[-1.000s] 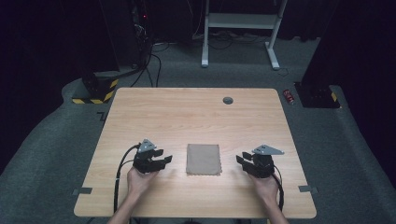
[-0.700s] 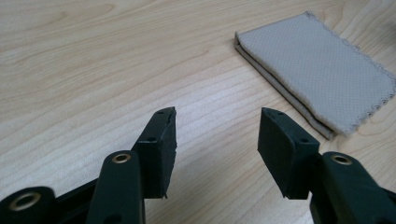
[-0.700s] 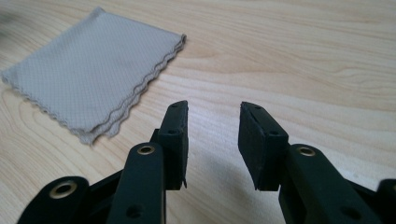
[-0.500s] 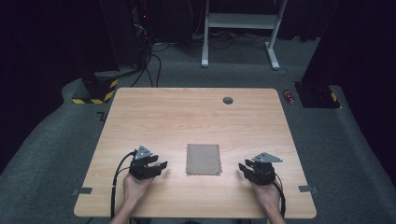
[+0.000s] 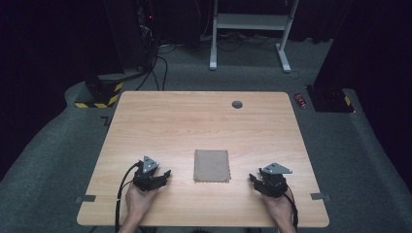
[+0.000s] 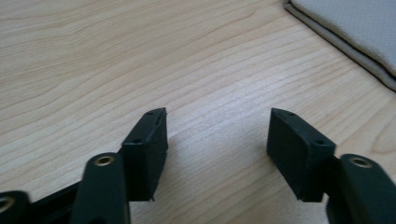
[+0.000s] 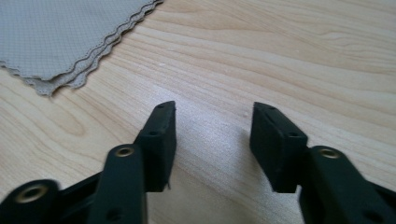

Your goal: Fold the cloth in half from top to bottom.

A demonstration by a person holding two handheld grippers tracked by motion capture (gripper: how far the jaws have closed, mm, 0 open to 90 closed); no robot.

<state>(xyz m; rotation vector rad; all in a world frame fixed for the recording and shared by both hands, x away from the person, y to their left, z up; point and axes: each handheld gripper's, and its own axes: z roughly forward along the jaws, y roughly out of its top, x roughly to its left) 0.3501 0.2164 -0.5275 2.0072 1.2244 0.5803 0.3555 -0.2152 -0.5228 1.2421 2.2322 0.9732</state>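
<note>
Cloth: folded grey-brown cloth (image 5: 212, 165), rectangular, lying flat on the near half of the table, midway between the two grippers and touching neither.
Cloth edges: layered, with a scalloped cut, seen in the right gripper view (image 7: 60, 42); the stacked folds show in the left gripper view (image 6: 350, 32).
Left gripper: left gripper (image 5: 163, 177) sits low over the tabletop, near the cloth's left edge but apart from it; jaws spread with bare wood between them (image 6: 217, 135), grasping nothing.
Right gripper: right gripper (image 5: 256, 180) sits low over the tabletop, to the right of the cloth's near right corner and apart from it; jaws spread, nothing between them (image 7: 212, 135).
Hands: left hand (image 5: 138, 201) and right hand (image 5: 279, 208) enter from the near edge, each holding its gripper.
Table: light wooden table (image 5: 194, 121), with a round grommet (image 5: 237, 104) near its far edge.
</note>
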